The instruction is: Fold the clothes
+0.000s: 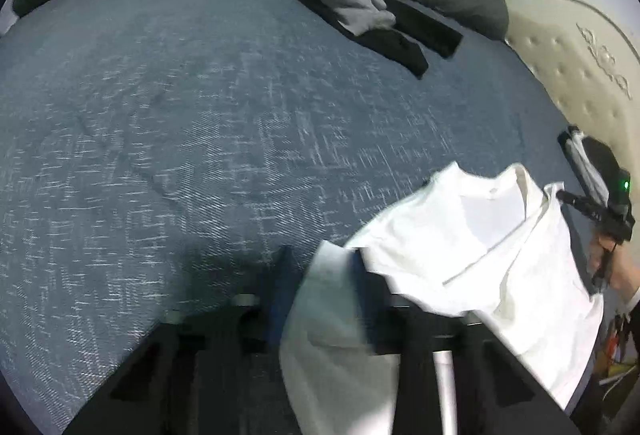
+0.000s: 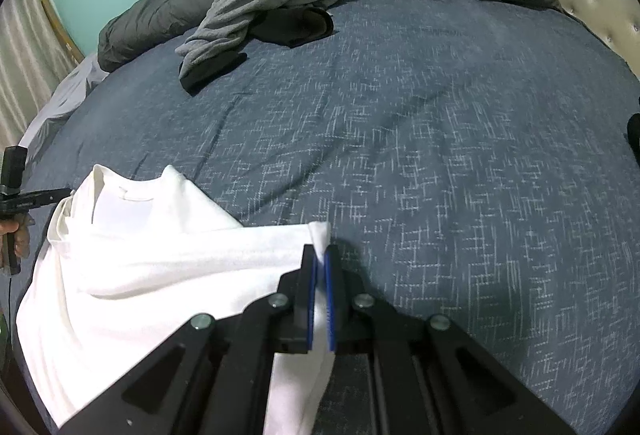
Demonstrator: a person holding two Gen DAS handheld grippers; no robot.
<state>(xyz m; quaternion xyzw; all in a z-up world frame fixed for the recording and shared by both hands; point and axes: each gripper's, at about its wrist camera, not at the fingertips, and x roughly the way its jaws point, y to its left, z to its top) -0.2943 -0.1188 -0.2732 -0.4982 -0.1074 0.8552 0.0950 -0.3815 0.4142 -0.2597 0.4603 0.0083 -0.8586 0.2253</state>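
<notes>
So we had the white tee (image 2: 152, 267) strung between both tools at the near edge of the bed (image 2: 440, 155), collar facing away from us and its long side running straight across from one gripper to the other. On the left, the left gripper (image 1: 320, 275) looked barely cracked with cloth draped through its jaws, though we honestly couldn't tell from the blur if the pads pinched it. On the right, the right gripper (image 2: 321, 263) was clamped narrow on the shoulder corner, so that side probably had to lead the fold.
</notes>
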